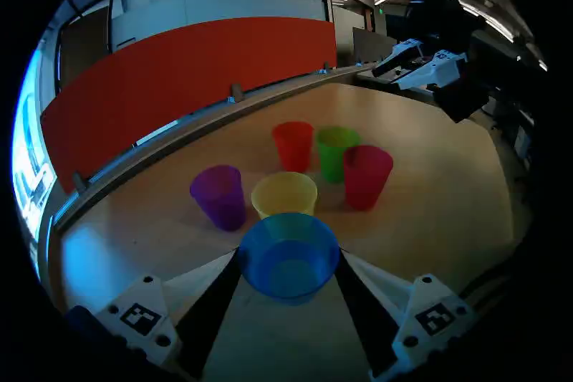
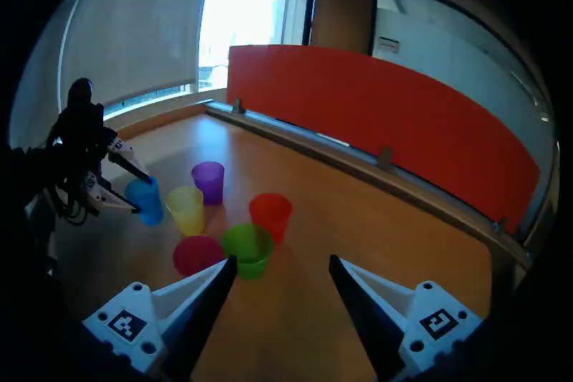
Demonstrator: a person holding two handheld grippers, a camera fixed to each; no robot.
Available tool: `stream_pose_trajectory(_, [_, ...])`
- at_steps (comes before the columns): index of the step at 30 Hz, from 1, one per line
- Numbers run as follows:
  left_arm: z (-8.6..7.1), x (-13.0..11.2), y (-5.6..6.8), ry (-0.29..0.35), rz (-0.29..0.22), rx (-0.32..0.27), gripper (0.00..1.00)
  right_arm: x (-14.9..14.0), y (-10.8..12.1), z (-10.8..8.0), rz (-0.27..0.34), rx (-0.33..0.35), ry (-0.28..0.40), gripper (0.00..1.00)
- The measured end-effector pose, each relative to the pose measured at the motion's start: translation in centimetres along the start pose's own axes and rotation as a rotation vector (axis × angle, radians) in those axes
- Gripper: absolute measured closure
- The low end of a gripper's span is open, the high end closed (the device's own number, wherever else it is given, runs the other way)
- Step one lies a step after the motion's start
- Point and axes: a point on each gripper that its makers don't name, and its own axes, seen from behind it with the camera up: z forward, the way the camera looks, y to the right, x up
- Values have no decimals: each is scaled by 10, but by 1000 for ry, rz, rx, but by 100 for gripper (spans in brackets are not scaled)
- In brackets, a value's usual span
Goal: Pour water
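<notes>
Left tool grips the blue cup between both fingers. The cup is upright, long axis vertical, mouth up. Other cups cluster at 12 o'clock. Bare counter lies at 2 o'clock. Right tool is wide open and empty.

Straight ahead, blocked by cluster of coloured translucent plastic cups; open over bare wooden tabletop right of them.
</notes>
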Motion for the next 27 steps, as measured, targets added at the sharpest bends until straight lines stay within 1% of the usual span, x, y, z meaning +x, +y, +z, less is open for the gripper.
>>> stream_pose_trajectory(8, [-14,12,-2,35,-4,13,13,-1,-6,6,4,13,0,0])
stream_pose_trajectory(20, [-33,40,-13,133,-41,43,13,-3,-8,14,12,23,-4,0])
stream_pose_trajectory(27, [-45,54,-17,178,-39,60,13,-2,-10,20,10,28,-6,0])
